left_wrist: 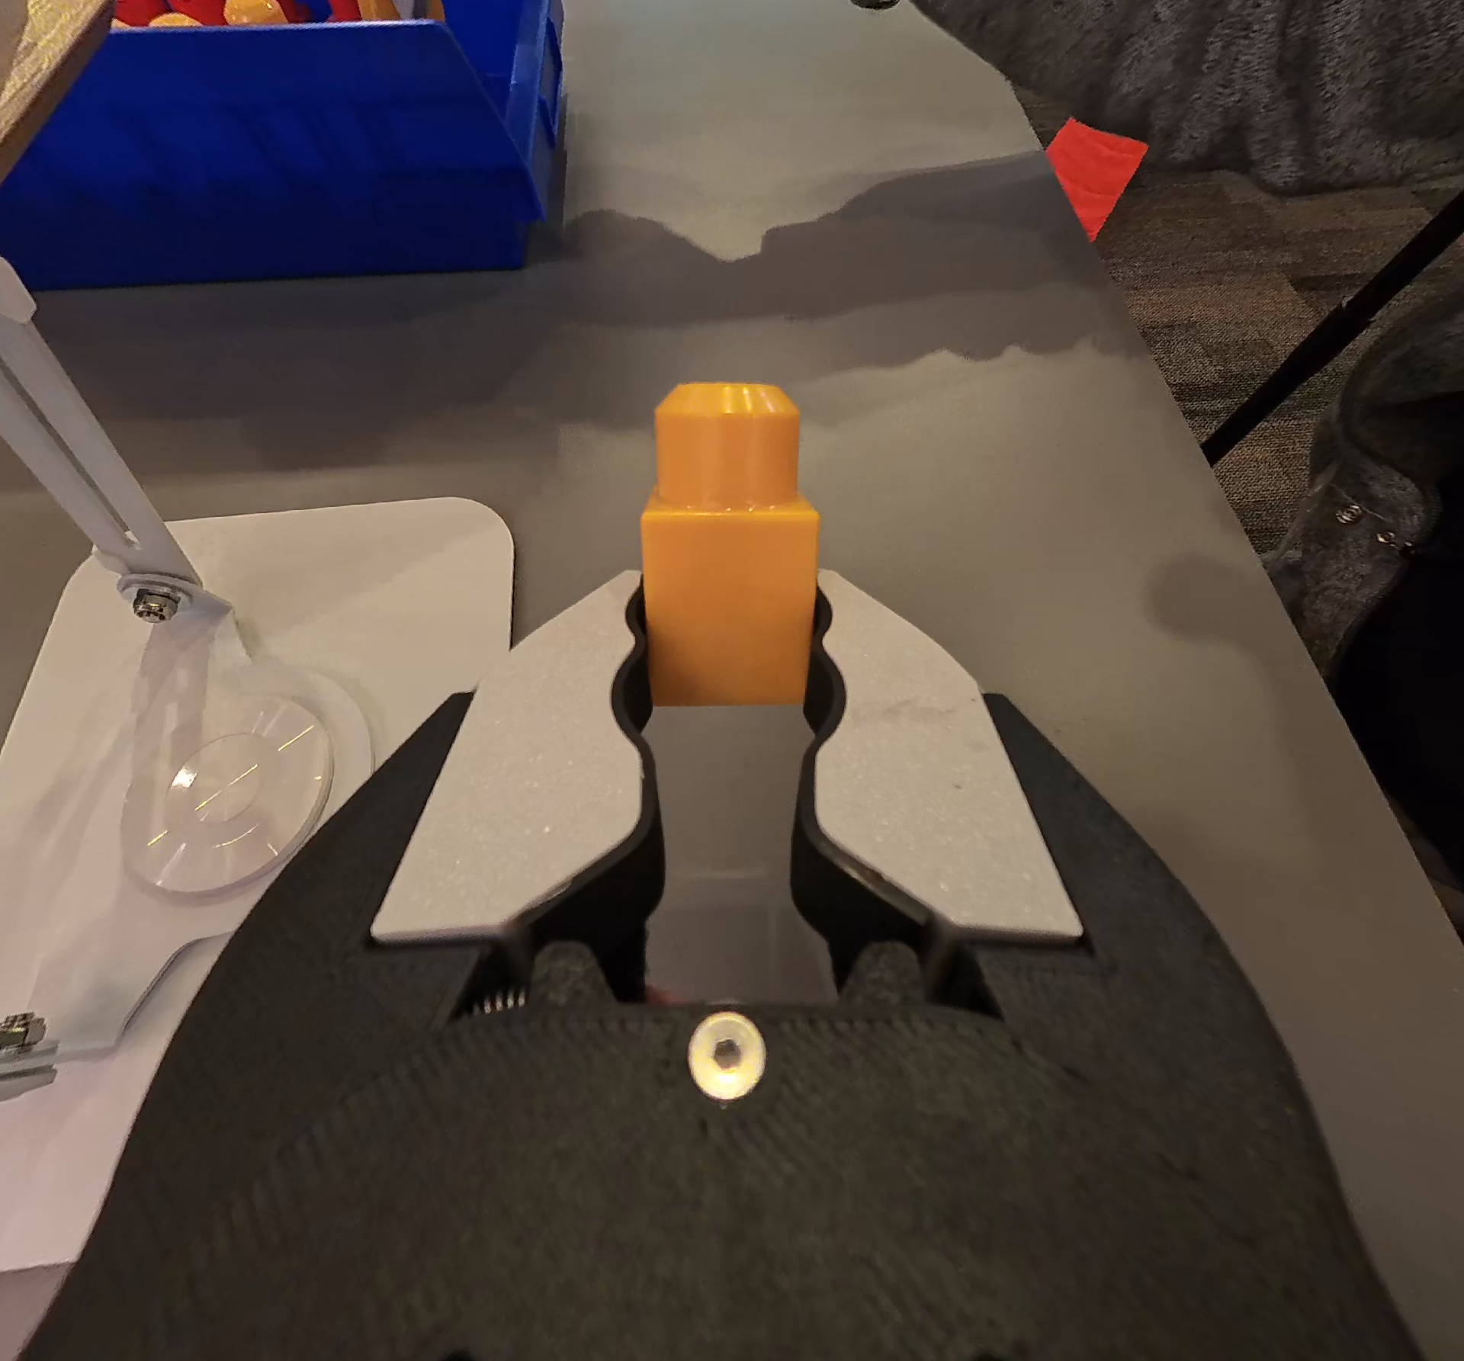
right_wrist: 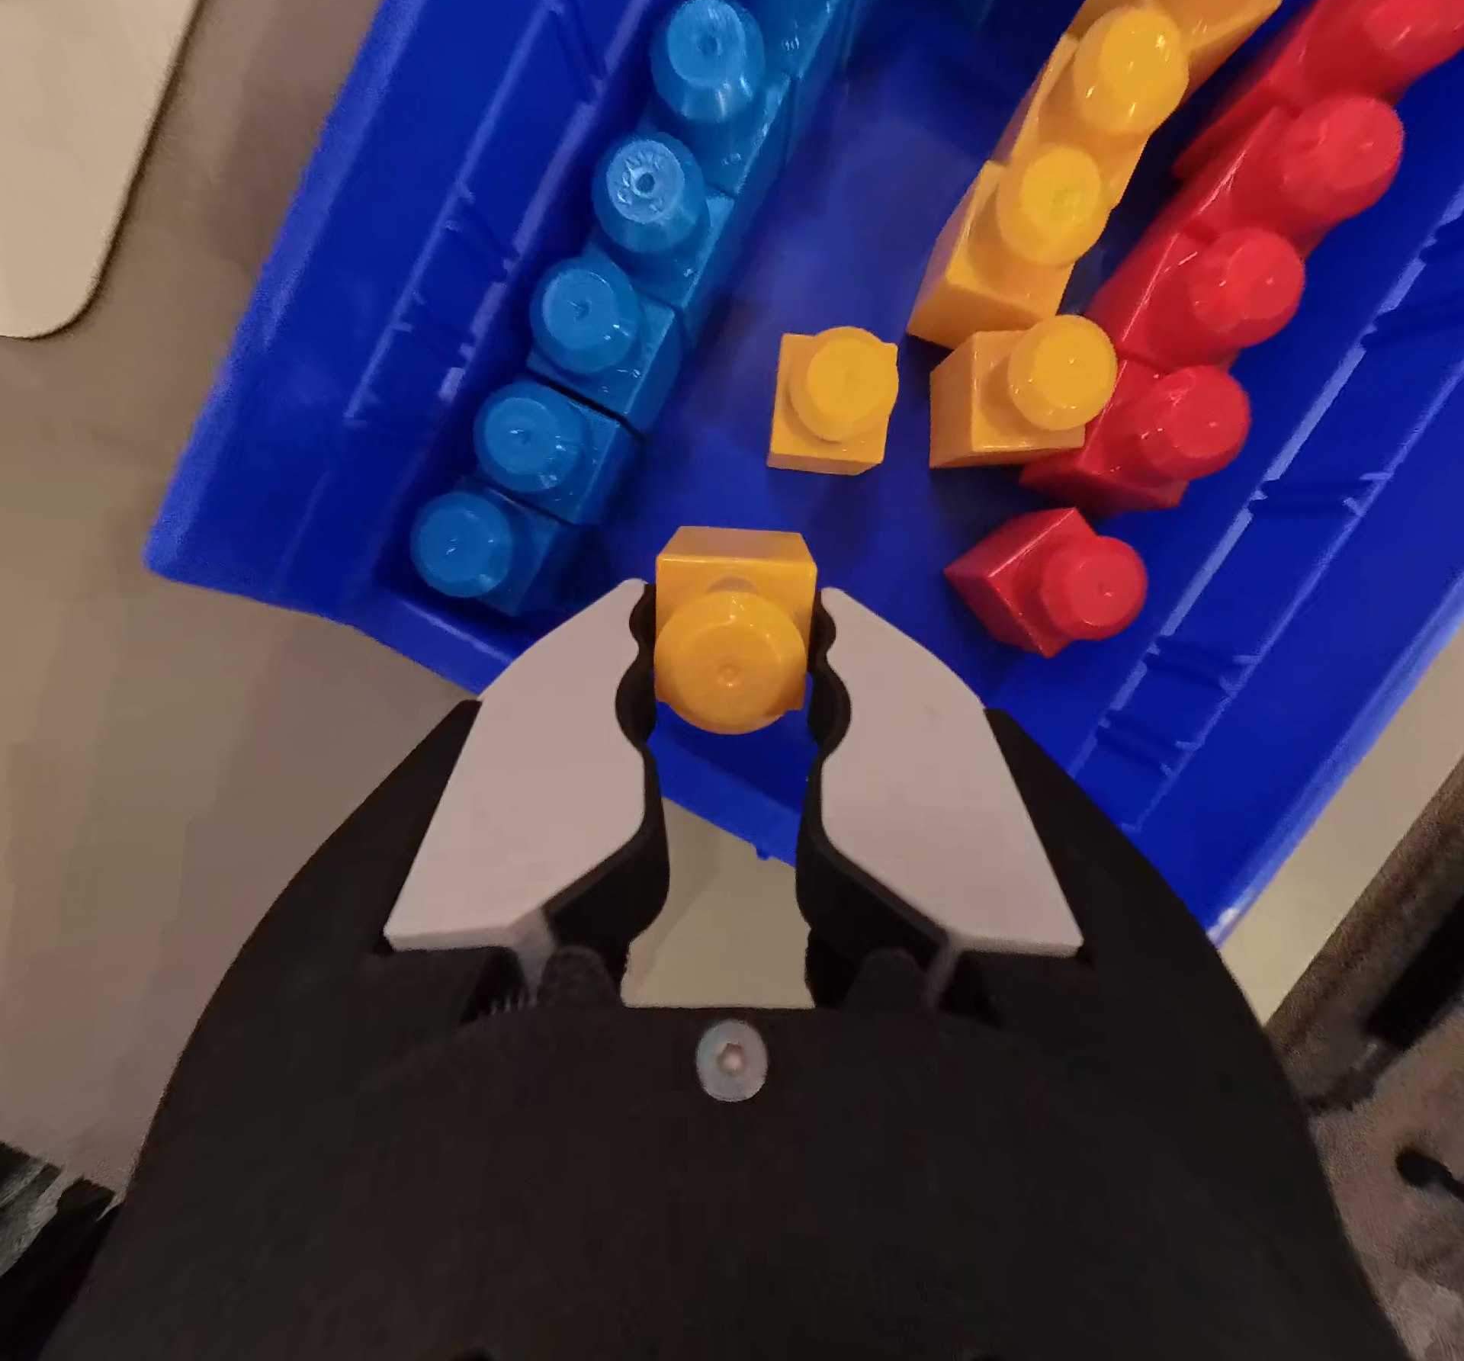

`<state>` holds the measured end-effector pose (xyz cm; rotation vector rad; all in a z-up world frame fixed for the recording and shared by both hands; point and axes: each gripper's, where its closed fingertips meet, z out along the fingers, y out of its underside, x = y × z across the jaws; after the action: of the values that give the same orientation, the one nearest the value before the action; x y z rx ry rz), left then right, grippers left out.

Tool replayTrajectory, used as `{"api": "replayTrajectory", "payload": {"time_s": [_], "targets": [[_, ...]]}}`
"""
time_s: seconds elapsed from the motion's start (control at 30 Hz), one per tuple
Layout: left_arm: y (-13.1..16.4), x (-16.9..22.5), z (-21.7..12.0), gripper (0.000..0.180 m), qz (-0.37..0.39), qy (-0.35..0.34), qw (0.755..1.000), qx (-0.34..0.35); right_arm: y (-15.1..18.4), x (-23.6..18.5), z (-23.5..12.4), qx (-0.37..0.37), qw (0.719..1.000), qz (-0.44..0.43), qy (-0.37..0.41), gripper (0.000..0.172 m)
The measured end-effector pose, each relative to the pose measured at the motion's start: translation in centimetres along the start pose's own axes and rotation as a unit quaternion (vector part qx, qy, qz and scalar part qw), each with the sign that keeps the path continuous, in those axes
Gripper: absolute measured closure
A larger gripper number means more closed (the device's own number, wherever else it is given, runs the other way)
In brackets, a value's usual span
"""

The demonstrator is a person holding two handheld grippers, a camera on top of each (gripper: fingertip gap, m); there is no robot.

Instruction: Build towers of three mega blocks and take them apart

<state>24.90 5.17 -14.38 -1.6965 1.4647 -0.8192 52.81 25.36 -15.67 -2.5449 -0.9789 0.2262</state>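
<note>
- Holding an orange block (left_wrist: 727, 610) upright over the bench (left_wrist: 911, 451), the left gripper (left_wrist: 729, 642) probably kept it as a tower base.
- Gripping a yellow block (right_wrist: 733, 642) over the blue bin (right_wrist: 808, 277), the right gripper (right_wrist: 733, 657) fingers pressed its sides, likely to stack it.

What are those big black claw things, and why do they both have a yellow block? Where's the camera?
Those claws are grippers: a person holds one in each hand and squeezes them like tongs. Each has a little camera looking along its two fingers, so each picture shows one claw from behind.

The left gripper pinches a yellow block, standing upright over a grey table. Beside it lies a white plate with a clear cup stuck on, and farther back a blue bin.

The right gripper looks down into that bin. It pinches another yellow block. Below sit blue blocks, yellow blocks and red blocks in rows.
</note>
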Motion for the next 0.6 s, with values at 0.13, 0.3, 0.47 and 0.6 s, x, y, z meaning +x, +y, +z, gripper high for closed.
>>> {"api": "replayTrajectory", "payload": {"time_s": [0.13, 0.3, 0.47, 0.6], "targets": [[0.1, 0.0, 0.0, 0.145, 0.0, 0.0, 1.0, -0.001, 0.4, 1.1, 2.2, -0.045, 0.999, 0.007, 0.017, 0.135], [0.1, -0.1, 0.0, 0.145, -0.001, 0.0, 1.0, -0.002, 0.7, 2.0, 4.1, -0.08, 0.996, 0.023, 0.022, 0.135], [0.1, -0.1, 0.0, 0.145, -0.002, 0.001, 1.0, -0.002, 0.7, 2.4, 5.6, -0.092, 0.995, 0.03, 0.021, 0.135], [0.2, -0.1, 0.1, 0.145, -0.002, 0.001, 1.0, -0.002, 0.1, 2.6, 5.9, -0.083, 0.996, 0.038, 0.016, 0.135]]}}
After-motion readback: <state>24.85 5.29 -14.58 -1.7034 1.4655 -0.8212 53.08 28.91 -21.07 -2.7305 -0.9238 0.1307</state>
